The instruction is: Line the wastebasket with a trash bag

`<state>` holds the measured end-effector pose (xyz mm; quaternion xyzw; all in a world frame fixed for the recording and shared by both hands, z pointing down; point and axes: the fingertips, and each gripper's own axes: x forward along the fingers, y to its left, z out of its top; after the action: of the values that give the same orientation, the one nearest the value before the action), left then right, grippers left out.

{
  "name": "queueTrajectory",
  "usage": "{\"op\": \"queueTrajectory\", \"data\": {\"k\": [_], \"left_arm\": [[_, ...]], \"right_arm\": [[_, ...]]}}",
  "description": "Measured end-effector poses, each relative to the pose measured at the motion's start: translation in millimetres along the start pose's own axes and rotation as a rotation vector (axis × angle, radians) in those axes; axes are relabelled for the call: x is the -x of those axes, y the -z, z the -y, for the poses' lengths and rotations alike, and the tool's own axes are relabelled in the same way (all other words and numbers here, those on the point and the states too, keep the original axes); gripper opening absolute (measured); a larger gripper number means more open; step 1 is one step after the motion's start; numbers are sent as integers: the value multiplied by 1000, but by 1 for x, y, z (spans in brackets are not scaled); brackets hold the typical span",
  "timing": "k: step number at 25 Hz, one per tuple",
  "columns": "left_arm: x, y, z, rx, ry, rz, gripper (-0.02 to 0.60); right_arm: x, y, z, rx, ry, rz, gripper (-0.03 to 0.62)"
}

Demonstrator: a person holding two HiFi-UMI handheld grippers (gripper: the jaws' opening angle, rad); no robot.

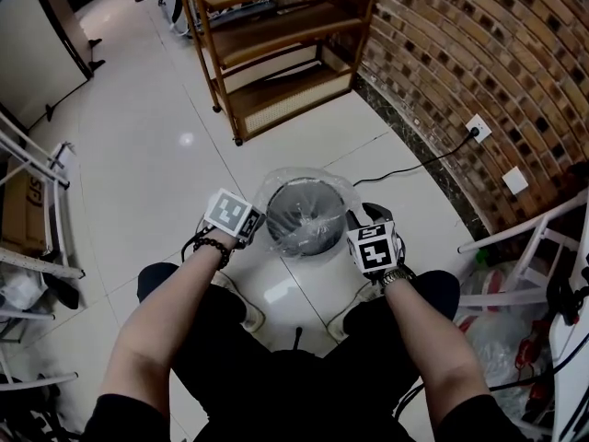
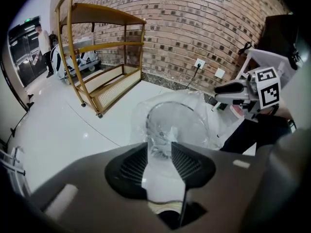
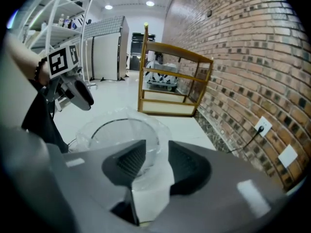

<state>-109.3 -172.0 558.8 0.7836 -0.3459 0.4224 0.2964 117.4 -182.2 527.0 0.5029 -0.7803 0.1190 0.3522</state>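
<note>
A round dark wastebasket (image 1: 304, 217) stands on the white floor between my knees. A clear trash bag (image 1: 276, 191) lies inside it, its film folded out over the rim. My left gripper (image 1: 261, 225) is at the rim's left side and my right gripper (image 1: 353, 221) at its right. In the left gripper view the jaws (image 2: 159, 147) stand apart over the bag's near edge (image 2: 167, 130), without pressing on it. In the right gripper view the jaws (image 3: 156, 148) also stand apart, with the bagged rim (image 3: 121, 127) just beyond them. Both are open.
A wooden shelf unit (image 1: 276, 53) stands beyond the basket. The brick wall (image 1: 479, 53) runs along the right, with a socket (image 1: 477, 129) and a black cable on the floor. White racks (image 1: 41, 201) stand left; a white frame with bags (image 1: 515, 274) stands right.
</note>
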Motion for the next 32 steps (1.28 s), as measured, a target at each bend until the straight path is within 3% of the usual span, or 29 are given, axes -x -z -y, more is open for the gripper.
{"op": "queueTrajectory", "data": {"k": [9, 15, 20, 28, 32], "left_arm": [[-14, -2, 9, -27, 23, -10, 161], [-33, 15, 19, -56, 44, -78, 167], [-40, 23, 16, -55, 33, -114, 170], [-46, 17, 24, -52, 75, -84, 170], [-45, 14, 24, -37, 80, -70, 170]], "right_arm": [[-19, 7, -23, 48, -83, -49, 144], [-34, 50, -53, 91, -189, -207, 146], [-41, 98, -62, -62, -256, -330, 146], [-40, 113, -74, -107, -341, -348, 144], [-38, 111, -73, -314, -379, -336, 146]]}}
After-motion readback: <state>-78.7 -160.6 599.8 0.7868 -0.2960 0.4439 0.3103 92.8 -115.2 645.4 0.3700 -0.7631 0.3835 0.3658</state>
